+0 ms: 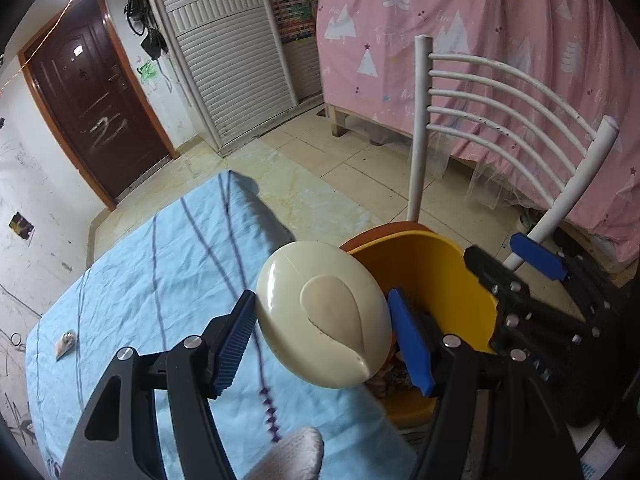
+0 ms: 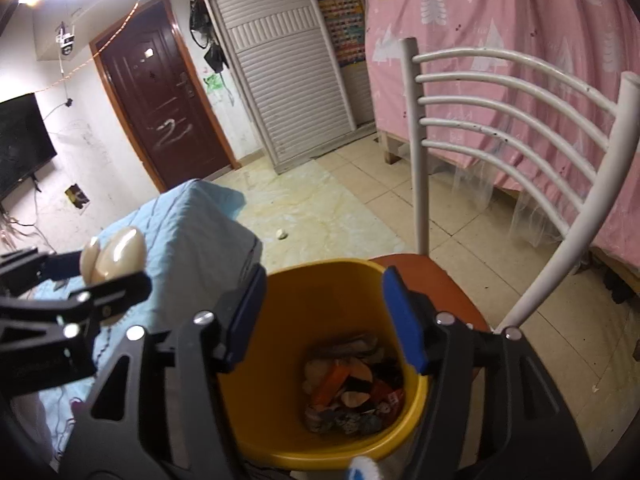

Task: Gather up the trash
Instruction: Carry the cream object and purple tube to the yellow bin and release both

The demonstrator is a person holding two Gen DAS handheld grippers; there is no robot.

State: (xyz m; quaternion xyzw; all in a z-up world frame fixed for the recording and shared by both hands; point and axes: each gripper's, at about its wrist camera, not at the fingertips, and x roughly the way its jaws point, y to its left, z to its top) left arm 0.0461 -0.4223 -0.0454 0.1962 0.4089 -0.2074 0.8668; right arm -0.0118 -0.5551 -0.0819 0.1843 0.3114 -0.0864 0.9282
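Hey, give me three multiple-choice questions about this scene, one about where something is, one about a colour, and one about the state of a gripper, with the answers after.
1. Where does the trash bin stand?
A. on the chair seat
B. on the tiled floor
C. on the blue cloth

2. What colour is the bin?
A. green
B. yellow
C. white

3. What is the left gripper doing?
A. hanging open and empty
B. gripping the bin's rim
C. holding the cream oval lid

Answers:
1 A, the orange-brown chair seat shows under and behind the bin.
2 B, its walls are yellow in both views.
3 C, the lid sits between its blue pads, beside the bin; the right gripper hangs open above the trash.
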